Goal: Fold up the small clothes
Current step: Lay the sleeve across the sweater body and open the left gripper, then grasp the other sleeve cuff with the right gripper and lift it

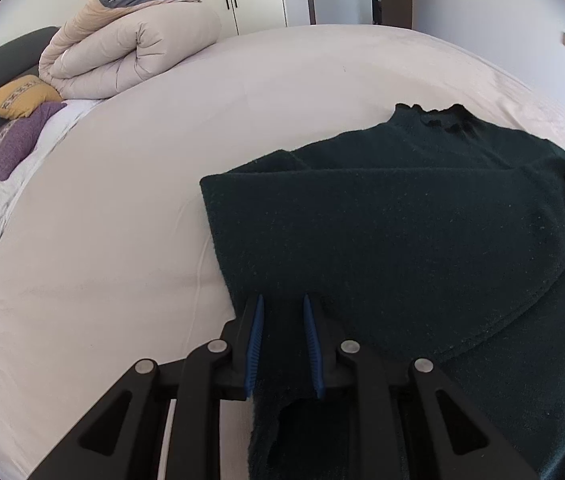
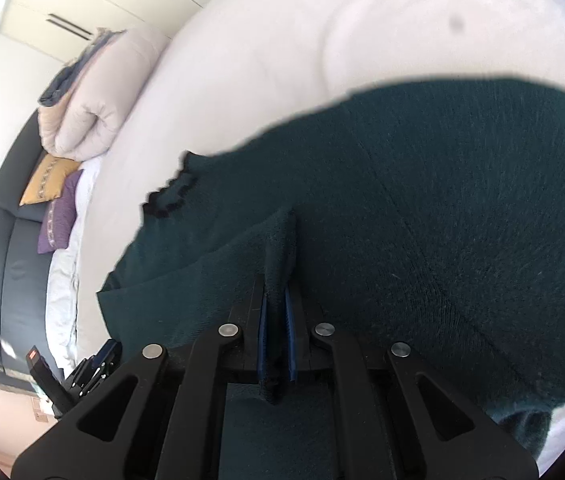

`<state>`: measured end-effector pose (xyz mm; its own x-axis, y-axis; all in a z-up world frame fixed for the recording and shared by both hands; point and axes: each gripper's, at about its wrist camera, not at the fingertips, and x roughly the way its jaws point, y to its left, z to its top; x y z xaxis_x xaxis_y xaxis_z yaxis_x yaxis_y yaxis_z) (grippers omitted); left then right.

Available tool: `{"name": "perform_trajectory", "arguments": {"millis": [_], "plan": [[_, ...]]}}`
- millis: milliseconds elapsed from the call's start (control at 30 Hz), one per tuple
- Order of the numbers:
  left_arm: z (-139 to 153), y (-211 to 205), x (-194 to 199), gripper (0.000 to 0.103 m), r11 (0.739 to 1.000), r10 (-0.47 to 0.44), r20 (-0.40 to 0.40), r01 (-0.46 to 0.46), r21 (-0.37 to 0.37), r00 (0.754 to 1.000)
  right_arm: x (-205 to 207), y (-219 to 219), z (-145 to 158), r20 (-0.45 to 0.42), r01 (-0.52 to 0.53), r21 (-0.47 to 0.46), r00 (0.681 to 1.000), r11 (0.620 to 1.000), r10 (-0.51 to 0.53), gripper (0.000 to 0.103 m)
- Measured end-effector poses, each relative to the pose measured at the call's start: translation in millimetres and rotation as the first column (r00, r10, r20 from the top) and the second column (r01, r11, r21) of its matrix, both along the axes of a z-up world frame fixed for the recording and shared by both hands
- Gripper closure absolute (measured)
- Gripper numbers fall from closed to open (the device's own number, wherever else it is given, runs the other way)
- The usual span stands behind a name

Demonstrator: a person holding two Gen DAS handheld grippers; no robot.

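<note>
Both grippers clamped on dark green sweater, on bed.
Left gripper (image 1: 282,300) pinches a sweater (image 1: 382,220) edge fold; right gripper (image 2: 277,288) squeezes a bunched fold; sweater lies spread on white bed (image 1: 122,208), collar away.

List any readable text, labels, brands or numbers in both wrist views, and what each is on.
None readable.
Red label on the black device at the lower left of the right wrist view: marks too small and blurred to read.
Bands on the yellow cushion and purple cushion: woven pattern, not lettering.
Dark green sweater, both claws, bed: no print visible.
</note>
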<state>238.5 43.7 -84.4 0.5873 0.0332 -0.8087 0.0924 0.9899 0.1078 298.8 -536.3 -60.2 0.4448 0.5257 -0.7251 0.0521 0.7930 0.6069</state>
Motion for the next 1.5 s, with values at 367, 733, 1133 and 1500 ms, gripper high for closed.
{"name": "perform_trajectory", "arguments": {"millis": [367, 733, 1133, 1500], "plan": [[-3, 9, -3, 0.061, 0.998, 0.05, 0.012, -0.049, -0.045, 0.999, 13, 11, -16, -0.055, -0.017, -0.086, 0.998, 0.996, 0.012, 0.096], [50, 51, -1, 0.061, 0.966, 0.15, 0.112, -0.122, -0.229, 0.982, -3, -25, 27, 0.077, 0.176, 0.027, 0.981, 0.984, -0.177, 0.089], [-8, 23, 27, 0.036, 0.987, 0.118, -0.001, -0.117, -0.111, 0.993, -11, 19, -44, -0.049, 0.028, 0.245, 0.999, 0.969, -0.016, 0.089], [43, -1, -19, 0.031, 0.958, 0.091, 0.082, -0.065, -0.279, 0.992, -149, -180, 0, 0.085, 0.468, 0.234, 0.863, 0.852, -0.497, 0.034]]}}
